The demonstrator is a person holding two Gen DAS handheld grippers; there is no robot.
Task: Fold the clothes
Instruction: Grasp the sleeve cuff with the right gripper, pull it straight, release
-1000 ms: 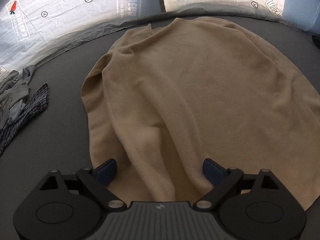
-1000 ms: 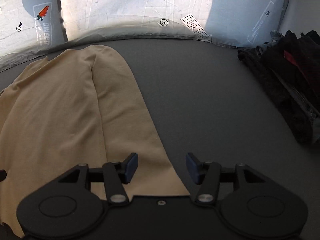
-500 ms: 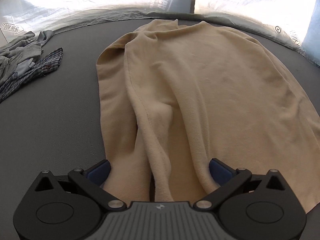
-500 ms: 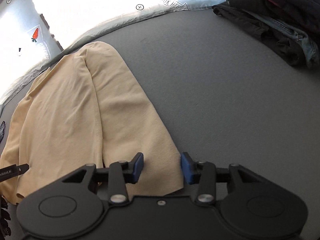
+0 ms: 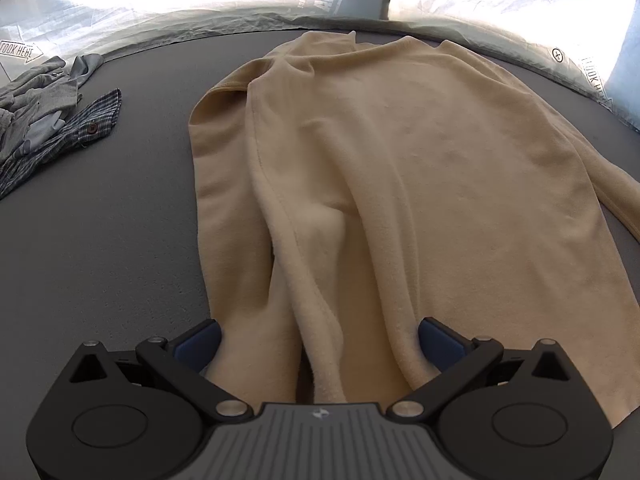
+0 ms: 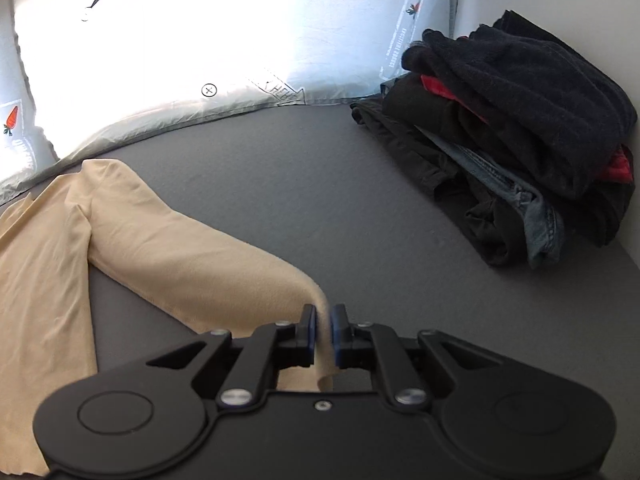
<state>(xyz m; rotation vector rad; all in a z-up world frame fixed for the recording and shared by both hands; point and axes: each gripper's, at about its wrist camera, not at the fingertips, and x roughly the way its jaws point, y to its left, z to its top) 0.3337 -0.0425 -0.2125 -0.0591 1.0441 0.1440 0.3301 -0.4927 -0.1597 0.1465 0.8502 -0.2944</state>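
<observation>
A beige long-sleeved garment [image 5: 420, 168] lies spread on the grey mattress [image 5: 100, 260]. My left gripper [image 5: 320, 340] hovers low over its near hem, open wide, with bunched folds of the cloth lying between the blue pads. In the right wrist view the garment's sleeve [image 6: 208, 256] stretches out sideways from the body [image 6: 36, 264]. My right gripper [image 6: 323, 326] has its jaws closing on the sleeve's end, and the cloth is pinched between the pads and hangs below them.
A pile of dark clothes with red and denim pieces [image 6: 520, 140] sits at the right by the wall. Grey and plaid garments [image 5: 48, 120] lie crumpled at the left. Printed white pillows [image 6: 180, 40] line the far edge. Bare mattress [image 6: 360, 200] lies between sleeve and dark pile.
My right gripper closed on the sleeve's end and drew it out to the right, away from the body. My left gripper rolled a little and opened slightly wider, then held still.
</observation>
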